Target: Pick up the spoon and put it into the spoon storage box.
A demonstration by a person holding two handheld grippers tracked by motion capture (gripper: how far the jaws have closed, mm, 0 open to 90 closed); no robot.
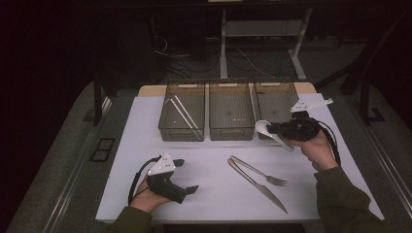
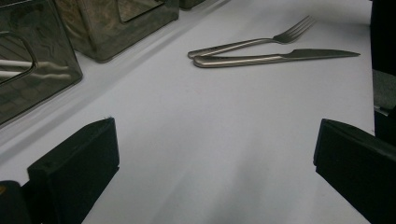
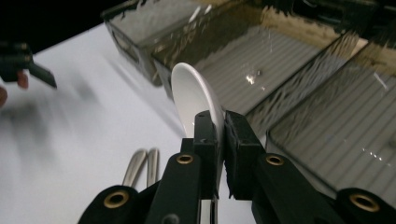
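Note:
My right gripper [image 1: 278, 129] is shut on a white spoon [image 1: 263, 127], held in the air in front of the right bin [image 1: 276, 101]. In the right gripper view the spoon's bowl [image 3: 194, 98] sticks up between the closed jaws, over the bins' front rims. A metal fork [image 1: 260, 171] and knife [image 1: 257, 185] lie side by side on the white table [image 1: 214, 184], below the spoon. They show again as fork [image 2: 252, 43] and knife [image 2: 275, 58] in the left gripper view. My left gripper [image 1: 187, 175] rests open near the table's front left, nothing between its jaws.
Three clear plastic bins stand in a row at the back of the table: left bin [image 1: 182, 112] holds a pair of white chopsticks [image 1: 184, 115], middle bin [image 1: 231, 110] looks bare. Dark floor and desk legs lie beyond.

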